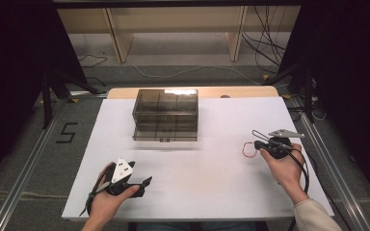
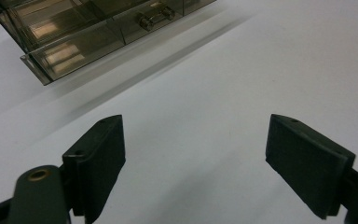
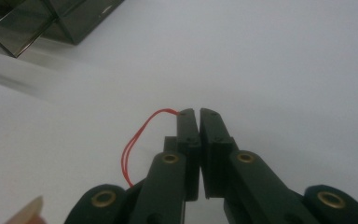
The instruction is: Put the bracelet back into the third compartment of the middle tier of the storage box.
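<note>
A smoky see-through drawer box stands at the middle back of the white table; its corner shows in the left gripper view and in the right gripper view. My left gripper rests near the front left edge, jaws wide open with bare table between them. My right gripper is at the right side of the table, jaws pressed together. A thin red rubber band loops out from its tip to the left.
Metal rails run along both sides of the table. A wooden shelf frame and loose cables lie on the floor beyond the far edge. A "5" is marked on the floor at the left.
</note>
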A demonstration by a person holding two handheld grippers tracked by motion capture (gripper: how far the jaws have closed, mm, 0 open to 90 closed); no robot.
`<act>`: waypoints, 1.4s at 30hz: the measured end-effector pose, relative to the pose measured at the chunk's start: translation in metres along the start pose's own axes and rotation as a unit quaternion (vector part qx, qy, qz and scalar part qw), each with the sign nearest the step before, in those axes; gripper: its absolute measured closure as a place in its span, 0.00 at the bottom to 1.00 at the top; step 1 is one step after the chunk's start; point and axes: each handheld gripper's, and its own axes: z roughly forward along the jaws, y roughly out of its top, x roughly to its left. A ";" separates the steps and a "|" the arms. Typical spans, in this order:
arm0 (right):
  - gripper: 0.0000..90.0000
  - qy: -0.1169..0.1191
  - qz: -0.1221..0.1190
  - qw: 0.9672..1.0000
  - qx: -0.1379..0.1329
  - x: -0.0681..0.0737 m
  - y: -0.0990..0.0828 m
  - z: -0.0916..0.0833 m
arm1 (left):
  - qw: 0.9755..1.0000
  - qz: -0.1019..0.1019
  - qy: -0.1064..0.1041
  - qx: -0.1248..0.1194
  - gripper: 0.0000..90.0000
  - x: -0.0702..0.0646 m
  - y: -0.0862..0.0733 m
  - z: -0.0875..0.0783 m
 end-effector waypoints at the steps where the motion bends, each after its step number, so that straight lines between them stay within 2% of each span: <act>1: 0.98 0.000 -0.002 1.000 -0.002 0.001 0.001 0.000 | 1.000 0.000 0.000 0.000 0.22 0.000 0.000 0.000; 42: 0.98 0.022 -0.029 0.999 -0.023 0.028 0.026 0.005 | 1.000 0.003 -0.002 -0.001 0.22 -0.001 0.000 0.000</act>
